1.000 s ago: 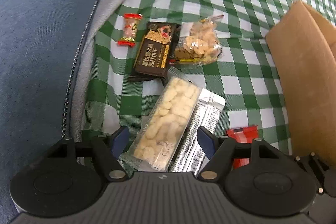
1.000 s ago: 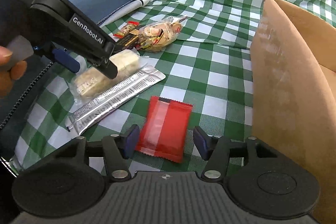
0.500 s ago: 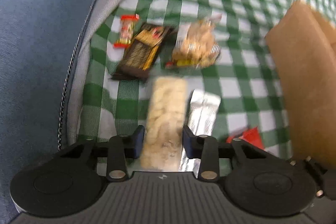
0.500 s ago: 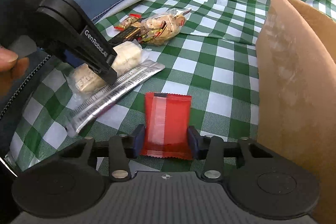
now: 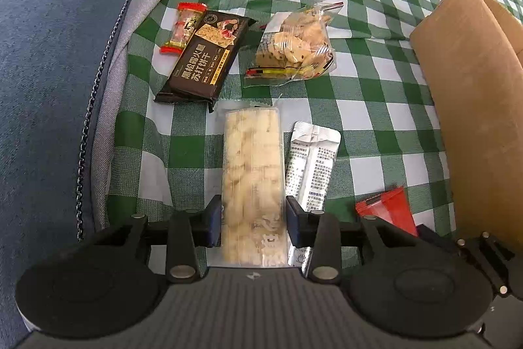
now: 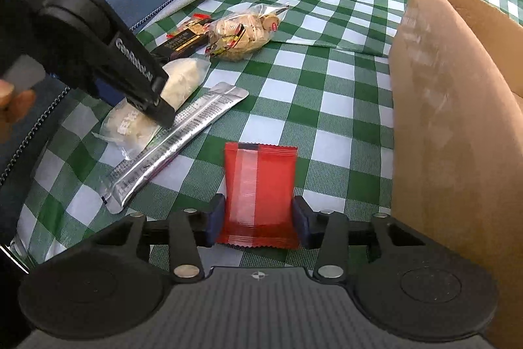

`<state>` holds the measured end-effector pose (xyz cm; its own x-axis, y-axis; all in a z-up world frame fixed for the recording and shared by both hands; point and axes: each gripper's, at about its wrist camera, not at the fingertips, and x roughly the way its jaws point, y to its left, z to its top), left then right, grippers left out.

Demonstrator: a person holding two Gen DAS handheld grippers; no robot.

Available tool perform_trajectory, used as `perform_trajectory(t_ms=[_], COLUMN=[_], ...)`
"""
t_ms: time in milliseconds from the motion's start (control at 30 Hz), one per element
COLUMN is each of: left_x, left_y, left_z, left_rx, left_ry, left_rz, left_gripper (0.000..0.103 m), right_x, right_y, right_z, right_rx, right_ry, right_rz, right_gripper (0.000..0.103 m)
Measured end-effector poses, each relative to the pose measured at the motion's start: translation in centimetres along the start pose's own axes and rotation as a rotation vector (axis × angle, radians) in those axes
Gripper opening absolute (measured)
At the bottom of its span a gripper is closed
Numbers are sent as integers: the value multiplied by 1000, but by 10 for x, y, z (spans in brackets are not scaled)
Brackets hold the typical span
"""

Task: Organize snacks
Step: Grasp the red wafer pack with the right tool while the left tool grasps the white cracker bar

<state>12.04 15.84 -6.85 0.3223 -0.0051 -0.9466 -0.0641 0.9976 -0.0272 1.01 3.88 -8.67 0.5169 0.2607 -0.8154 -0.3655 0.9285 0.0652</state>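
Left gripper (image 5: 251, 219) clamps the pale snack bar (image 5: 251, 172); right gripper (image 6: 259, 221) clamps the red packet (image 6: 260, 185), cardboard box (image 6: 457, 120) to its right

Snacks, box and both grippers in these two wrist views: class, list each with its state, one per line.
left gripper: shut on pale cracker pack
right gripper: shut on red packet
silver sachet: flat, free
black biscuit pack: flat, sealed
clear cookie bag: sealed, crumpled
small candy: wrapped
cardboard box: open-topped

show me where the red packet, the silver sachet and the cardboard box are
red packet (image 6: 260, 192), right wrist view, middle of the wrapper's face.
silver sachet (image 5: 310, 165), left wrist view, its printed panel.
cardboard box (image 6: 451, 107), right wrist view, bare outer wall.
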Motion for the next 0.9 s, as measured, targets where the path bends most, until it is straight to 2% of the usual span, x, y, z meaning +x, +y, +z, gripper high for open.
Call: perform_trajectory(t_ms=[433,500,567,600,733,900], left_x=[2,3,3,3,-2,-17], left_y=[-5,-5,-5,-5,-5,-6], left_z=[1,1,1,2,2,5], left_rx=[18,23,25,26,34,13], left_ry=[-14,-15,-17,-21,-50,-136], left_rz=[15,13,8,2,-12,-61], left_gripper=[49,48,41,40,40,40], right_x=[2,1,-1,-2,-8,-17], right_y=[0,1,2,3,3,1], right_z=[1,1,1,1,3,7], right_rx=[-1,-11,-22,-27,-33,-20], right_ry=[-8,-15,-25,-32,-63,-110], right_rz=[-2,-3,-7,-9,-10,-14], right_gripper=[50,48,46,46,45,45])
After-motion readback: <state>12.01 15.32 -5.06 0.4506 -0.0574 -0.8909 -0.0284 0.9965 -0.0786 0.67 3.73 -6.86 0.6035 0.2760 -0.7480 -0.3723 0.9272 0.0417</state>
